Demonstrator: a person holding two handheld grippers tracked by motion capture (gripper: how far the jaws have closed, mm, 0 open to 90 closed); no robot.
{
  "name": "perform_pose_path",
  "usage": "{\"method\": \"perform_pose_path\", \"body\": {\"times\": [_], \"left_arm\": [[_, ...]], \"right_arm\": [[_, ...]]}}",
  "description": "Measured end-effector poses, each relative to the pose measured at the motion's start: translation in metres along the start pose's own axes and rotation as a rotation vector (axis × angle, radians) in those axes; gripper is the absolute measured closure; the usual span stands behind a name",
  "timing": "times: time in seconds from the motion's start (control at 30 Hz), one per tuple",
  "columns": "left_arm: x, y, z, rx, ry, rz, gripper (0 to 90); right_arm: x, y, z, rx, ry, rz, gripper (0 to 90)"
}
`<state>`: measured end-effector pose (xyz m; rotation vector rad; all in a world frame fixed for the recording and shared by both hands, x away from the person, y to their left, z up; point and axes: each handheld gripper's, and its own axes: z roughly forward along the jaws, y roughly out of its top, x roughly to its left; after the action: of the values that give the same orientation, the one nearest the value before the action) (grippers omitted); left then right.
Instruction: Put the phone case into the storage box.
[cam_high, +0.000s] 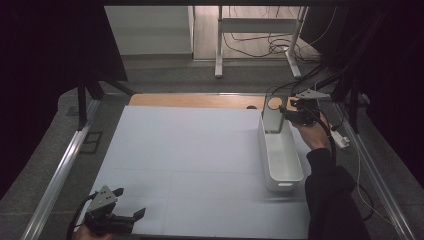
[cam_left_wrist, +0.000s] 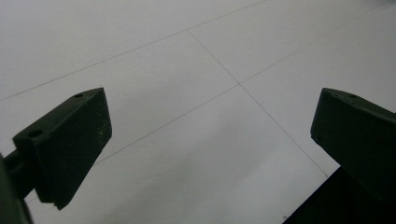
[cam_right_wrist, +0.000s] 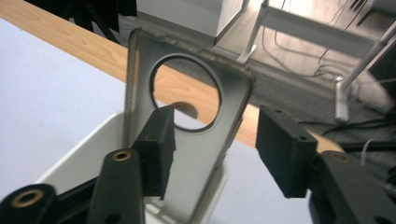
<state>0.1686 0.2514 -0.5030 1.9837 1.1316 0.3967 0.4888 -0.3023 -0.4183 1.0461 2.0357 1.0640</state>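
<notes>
**Case stands in the bin, right jaws parted around it**

The right gripper (cam_right_wrist: 210, 149) straddles the case (cam_right_wrist: 187, 140), half open, pads apart from it. The high view shows the case (cam_high: 273, 114) upright at the bin's (cam_high: 282, 165) far end, and the left gripper (cam_high: 131, 202) wide open, empty. No writing readable.

white sheet (cam_high: 190, 155) on table | wooden strip (cam_high: 195, 100) behind | desk legs (cam_high: 218, 50) beyond

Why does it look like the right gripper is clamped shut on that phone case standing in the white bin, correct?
Not clamped. In the right gripper view the right gripper is open: its jaws straddle the phone case, and the right pad stands clear of its edge. The case does stand upright in the white bin.
</notes>
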Motion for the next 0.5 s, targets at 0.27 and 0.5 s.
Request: {"method": "perform_pose_path", "body": {"times": [0.27, 0.5], "left_arm": [[0.002, -0.002, -0.003, -0.013, 0.013, -0.007, 0.0], [0.002, -0.002, -0.003, -0.007, 0.008, 0.000, 0.0]], "right_arm": [[0.008, 0.000, -0.010, 0.024, 0.017, 0.022, 38.4], [0.017, 0.000, -0.022, 0.058, 0.040, 0.052, 35.3]]}}
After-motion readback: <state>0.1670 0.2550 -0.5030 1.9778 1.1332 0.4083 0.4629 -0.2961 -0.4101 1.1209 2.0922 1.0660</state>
